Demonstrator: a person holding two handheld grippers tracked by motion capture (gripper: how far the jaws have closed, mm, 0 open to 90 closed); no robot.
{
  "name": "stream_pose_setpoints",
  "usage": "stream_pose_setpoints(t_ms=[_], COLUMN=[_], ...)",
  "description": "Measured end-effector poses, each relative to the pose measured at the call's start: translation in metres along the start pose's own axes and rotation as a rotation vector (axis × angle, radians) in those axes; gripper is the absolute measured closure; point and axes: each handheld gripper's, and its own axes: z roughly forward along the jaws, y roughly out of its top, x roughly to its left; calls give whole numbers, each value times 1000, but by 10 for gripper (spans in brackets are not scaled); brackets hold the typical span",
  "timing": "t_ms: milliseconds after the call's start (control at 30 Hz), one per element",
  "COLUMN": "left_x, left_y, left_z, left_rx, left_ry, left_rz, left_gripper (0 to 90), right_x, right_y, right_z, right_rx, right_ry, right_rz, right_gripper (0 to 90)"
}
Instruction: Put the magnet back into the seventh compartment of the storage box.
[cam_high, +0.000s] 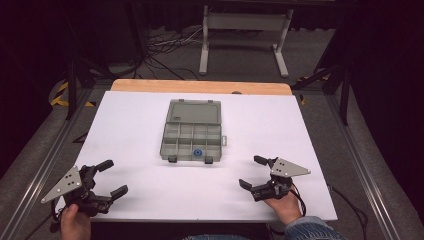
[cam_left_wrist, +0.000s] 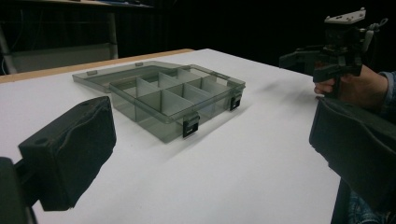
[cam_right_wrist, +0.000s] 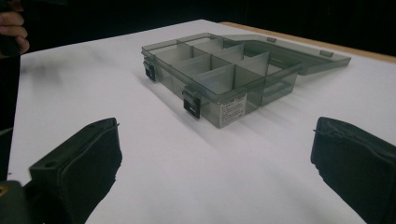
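1. Left gripper (cam_high: 107, 177): held at the near left corner of the white table (cam_high: 135, 200), jaws spread wide, nothing between them.
2. Right gripper (cam_high: 251, 172): held at the near right, jaws likewise spread and empty, aimed left and forward.
3. Organizer box (cam_high: 192, 142): found ahead of and between the two grippers, near the table centre, well apart from both. Lid (cam_high: 195, 111) is laid open flat on the far side; both latches (cam_high: 171, 159) face the person.
4. A small blue part (cam_high: 198, 152) is seen in a front-row compartment, right of centre.
5. Key relation: the box's long axis runs left-right, and the right gripper is judged nearer, so a reach forward and inward from that side is expected to be the shorter one.
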Motion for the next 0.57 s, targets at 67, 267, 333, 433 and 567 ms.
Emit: stream_pose_setpoints(t_ms=[67, 267, 333, 433, 567], left_x=[0, 0, 0, 0, 1], left_y=[0, -1, 0, -1, -1], left_z=[-1, 0, 0, 0, 0], left_rx=[-6, 5, 5, 7, 10], left_ry=[1, 3, 5, 8, 6], left_rz=[-4, -14, 0, -11, -9], left_gripper=[13, 13, 13, 13, 13], right_x=[-2, -3, -3, -3, -4], right_y=[-1, 0, 1, 1, 2], right_z=[1, -1, -1, -2, -3], right_rx=[1, -15, -20, -20, -19], right_ry=[-7, -21, -24, -30, -35], right_rz=[13, -15, -22, -21, -16], right_gripper=[22, 23, 22, 20, 20])
